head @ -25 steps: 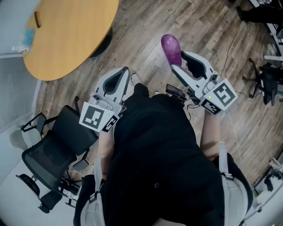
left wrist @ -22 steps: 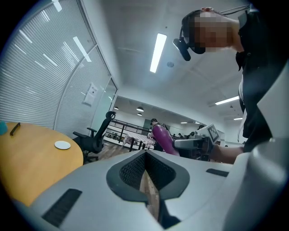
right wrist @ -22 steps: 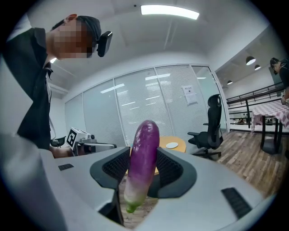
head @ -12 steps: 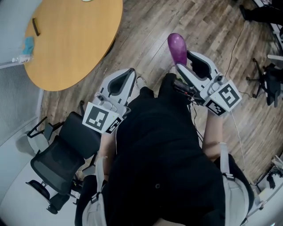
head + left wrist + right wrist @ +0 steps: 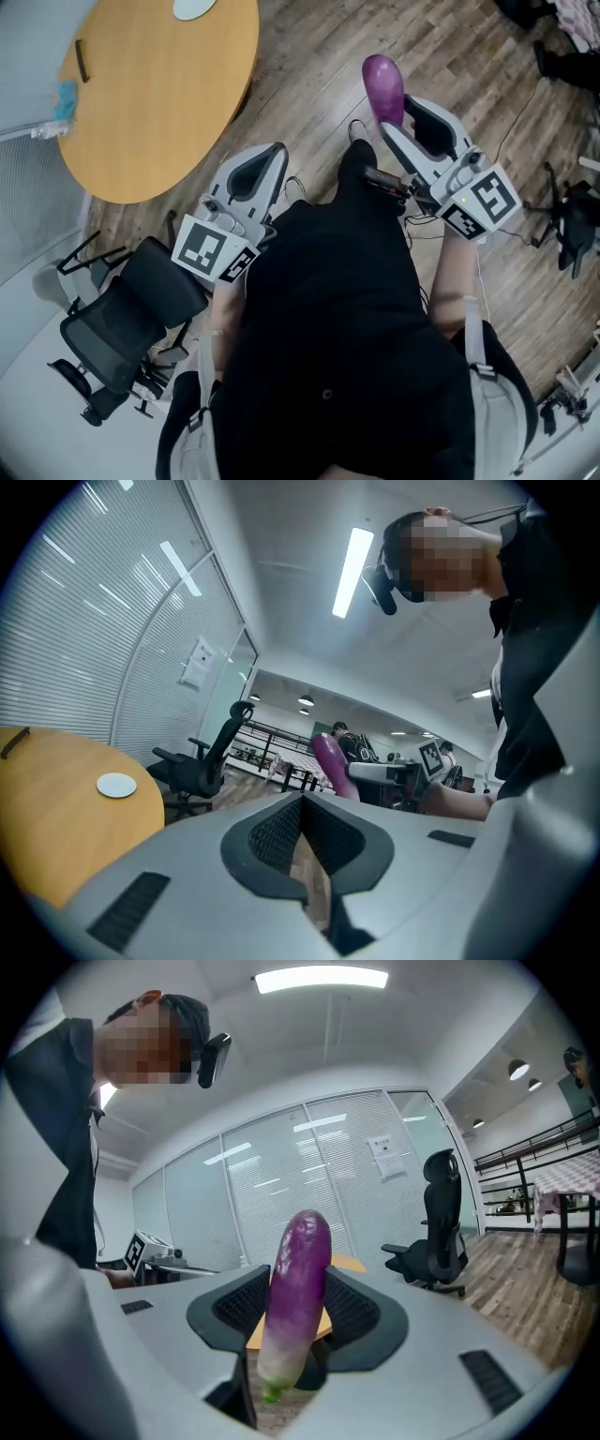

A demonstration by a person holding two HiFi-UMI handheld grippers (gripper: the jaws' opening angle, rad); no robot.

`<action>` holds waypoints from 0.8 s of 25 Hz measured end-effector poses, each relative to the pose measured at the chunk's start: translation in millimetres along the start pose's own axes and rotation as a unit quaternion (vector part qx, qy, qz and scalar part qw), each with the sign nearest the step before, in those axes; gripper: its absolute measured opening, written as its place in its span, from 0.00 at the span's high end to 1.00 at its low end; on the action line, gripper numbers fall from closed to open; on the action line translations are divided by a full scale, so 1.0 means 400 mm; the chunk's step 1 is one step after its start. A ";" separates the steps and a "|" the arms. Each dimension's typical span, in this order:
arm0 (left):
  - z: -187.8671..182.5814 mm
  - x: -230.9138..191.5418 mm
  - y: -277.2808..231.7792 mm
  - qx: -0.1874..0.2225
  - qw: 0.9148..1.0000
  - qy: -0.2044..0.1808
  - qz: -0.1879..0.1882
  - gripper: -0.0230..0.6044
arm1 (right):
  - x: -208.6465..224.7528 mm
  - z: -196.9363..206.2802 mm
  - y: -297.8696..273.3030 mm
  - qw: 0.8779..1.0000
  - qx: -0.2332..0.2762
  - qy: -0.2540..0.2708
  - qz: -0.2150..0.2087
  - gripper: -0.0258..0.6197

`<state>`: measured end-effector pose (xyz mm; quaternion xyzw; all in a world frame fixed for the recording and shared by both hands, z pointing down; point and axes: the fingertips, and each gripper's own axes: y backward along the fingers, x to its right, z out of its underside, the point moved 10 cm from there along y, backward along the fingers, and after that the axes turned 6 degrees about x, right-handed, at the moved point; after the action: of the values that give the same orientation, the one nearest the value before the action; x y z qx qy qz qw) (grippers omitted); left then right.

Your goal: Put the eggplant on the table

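Wood-plank floor (image 5: pixel 309 75), round wooden table (image 5: pixel 159 103) at the upper left, and the eggplant not yet on it.
Your right gripper (image 5: pixel 401 117) pinches the eggplant (image 5: pixel 383 82) between its pads. The purple end sticks out past the tips and the pale green stem end sits back toward the base. It hangs over the floor, well apart from the table. Your left gripper (image 5: pixel 272 152) has its jaws pressed together on nothing, nearer the table edge, with a black office chair (image 5: pixel 122 328) beside you.
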<state>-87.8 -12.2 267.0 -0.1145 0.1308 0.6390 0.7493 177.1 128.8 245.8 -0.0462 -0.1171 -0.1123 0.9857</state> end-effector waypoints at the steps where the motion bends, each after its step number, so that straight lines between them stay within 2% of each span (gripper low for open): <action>1: -0.011 -0.002 -0.037 0.000 1.000 0.000 -0.008 0.95 | 0.044 -0.016 -0.012 1.000 0.001 -0.002 -0.005 0.67; 6: -0.058 -0.001 -0.215 0.007 0.999 0.003 -0.043 0.95 | 0.246 -0.089 -0.045 0.999 0.004 -0.017 -0.031 0.67; 10: -0.070 0.000 -0.348 0.010 0.998 0.006 -0.066 0.95 | 0.396 -0.119 -0.072 0.998 -0.013 -0.028 -0.056 0.67; 12: -0.070 0.003 -0.393 0.015 0.996 0.008 -0.084 0.95 | 0.447 -0.135 -0.089 0.996 -0.024 -0.028 -0.075 0.67; 14: -0.043 0.059 -0.384 0.020 0.994 0.006 -0.103 0.95 | 0.443 -0.127 -0.055 0.994 -0.034 -0.029 -0.101 0.67; 16: 0.024 0.171 -0.279 0.012 0.995 -0.002 -0.097 0.95 | 0.328 -0.058 0.070 0.993 -0.032 -0.041 -0.103 0.67; 17: 0.056 0.221 -0.188 -0.014 0.998 -0.009 -0.058 0.94 | 0.202 0.010 0.171 0.996 -0.015 -0.057 -0.064 0.67; 18: 0.079 0.253 -0.085 -0.059 0.998 -0.018 0.012 0.95 | 0.030 0.096 0.284 0.997 0.014 -0.078 0.009 0.67; 19: 0.101 0.280 0.015 -0.105 0.991 -0.027 0.084 0.95 | -0.149 0.184 0.386 0.991 0.044 -0.098 0.085 0.67; 20: 0.130 0.316 0.107 -0.133 0.982 -0.033 0.127 0.95 | -0.290 0.255 0.466 0.983 0.064 -0.111 0.133 0.67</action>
<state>-108.5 129.1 272.4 -0.1748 0.0332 0.7443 0.6437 87.9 346.2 304.4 -0.0101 -0.2253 0.0330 0.9737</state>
